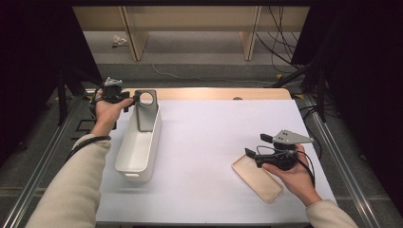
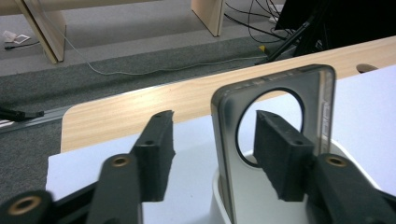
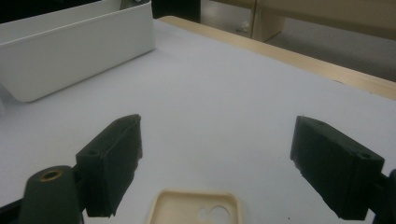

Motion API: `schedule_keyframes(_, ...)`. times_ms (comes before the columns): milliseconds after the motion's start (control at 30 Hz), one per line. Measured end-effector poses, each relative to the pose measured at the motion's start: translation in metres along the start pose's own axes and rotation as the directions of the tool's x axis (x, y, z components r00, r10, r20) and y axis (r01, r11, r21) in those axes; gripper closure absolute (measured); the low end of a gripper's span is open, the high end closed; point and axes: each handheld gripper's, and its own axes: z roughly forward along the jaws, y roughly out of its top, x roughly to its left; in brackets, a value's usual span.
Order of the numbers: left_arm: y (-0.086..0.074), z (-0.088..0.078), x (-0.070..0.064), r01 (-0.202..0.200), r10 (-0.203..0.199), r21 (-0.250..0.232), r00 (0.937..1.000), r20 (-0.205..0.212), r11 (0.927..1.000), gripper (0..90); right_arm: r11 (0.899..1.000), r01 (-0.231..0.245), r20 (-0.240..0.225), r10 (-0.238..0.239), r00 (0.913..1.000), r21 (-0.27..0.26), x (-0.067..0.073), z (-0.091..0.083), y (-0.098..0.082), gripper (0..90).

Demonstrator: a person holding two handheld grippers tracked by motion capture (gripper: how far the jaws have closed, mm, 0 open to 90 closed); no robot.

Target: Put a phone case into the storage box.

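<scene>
Nearest to us, our right gripper (image 1: 256,153) hovers with its jaws spread wide over one end of the cream phone case (image 1: 257,177), which lies flat, hollow side up, on the white table (image 1: 209,142); nothing sits between the pads. Farther off, at the left, the white bin (image 1: 139,145) stands lengthwise. At its far end the grey phone case (image 1: 145,110) stands upright inside. Our left gripper (image 1: 127,99) straddles that case's top edge, jaws parted and not pressing on it.
</scene>
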Motion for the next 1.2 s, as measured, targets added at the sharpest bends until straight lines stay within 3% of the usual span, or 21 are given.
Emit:
schedule_keyframes(167,0.002,-0.015,-0.004,-0.025,0.025,0.006,0.9997,-0.001,0.9997,29.4,1.000,0.001,0.005,-0.001,1.0000,0.005,-0.001,0.000,0.000,17.2)
schedule_keyframes(300,0.003,-0.030,-0.010,-0.021,0.021,0.003,0.9997,0.013,0.9998,14.7,1.000,-0.003,0.011,0.003,0.9999,0.006,-0.002,-0.001,0.000,17.1)
schedule_keyframes(433,-0.001,-0.045,-0.015,-0.040,0.041,-0.012,0.9989,0.024,0.9991,7.6,1.000,-0.004,0.015,0.004,0.9999,0.006,-0.003,-0.002,0.000,17.0)
schedule_keyframes(600,-0.014,-0.062,-0.026,-0.077,0.078,-0.018,0.9957,0.049,0.9968,3.7,1.000,-0.007,0.019,0.007,0.9998,0.019,-0.004,-0.003,-0.001,17.0)
schedule_keyframes(933,-0.039,-0.090,-0.048,-0.072,0.079,-0.070,0.9915,0.104,0.9949,2.5,0.999,-0.001,0.025,0.000,0.9997,0.039,-0.006,-0.003,-0.002,16.8)
schedule_keyframes(1200,-0.062,-0.104,-0.068,-0.074,0.084,-0.079,0.9872,0.136,0.9942,1.9,0.998,-0.009,0.033,0.007,0.9994,0.059,-0.011,-0.005,-0.005,16.6)
